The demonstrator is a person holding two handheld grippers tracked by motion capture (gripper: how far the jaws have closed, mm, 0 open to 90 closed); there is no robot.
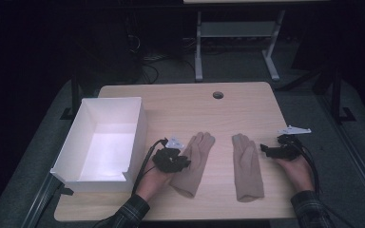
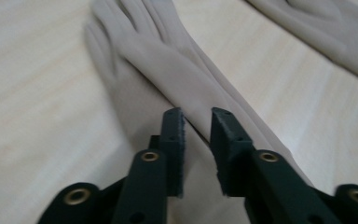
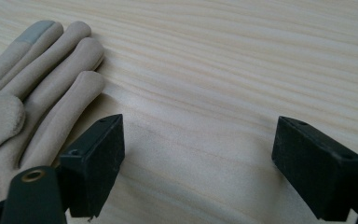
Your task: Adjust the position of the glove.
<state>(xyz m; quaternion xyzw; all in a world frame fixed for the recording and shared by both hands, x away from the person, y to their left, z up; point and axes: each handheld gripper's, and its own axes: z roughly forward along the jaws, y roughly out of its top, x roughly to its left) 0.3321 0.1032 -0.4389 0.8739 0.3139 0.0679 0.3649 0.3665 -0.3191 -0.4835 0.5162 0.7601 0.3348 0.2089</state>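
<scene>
- On the pale wood counter (image 1: 180, 107), two beige fabric gloves lie flat, side by side, fingertips pointing away from you.
- Your left gripper (image 2: 197, 128) sits over the left glove (image 2: 168, 70), fingers (image 2: 173, 140) a narrow gap apart, clamping nothing; the fabric lies just beyond and under the tips.
- That glove's long axis runs away from the fingers, so you'd bite near the cuff end.
- Your right gripper (image 3: 198, 154) hovers beside the right glove (image 3: 32, 88), fingers spread wide, nothing between them but bare wood.
- Left of you, the white open cardboard box (image 1: 138, 126) stands with nothing inside; your left hand is nearer it.
</scene>
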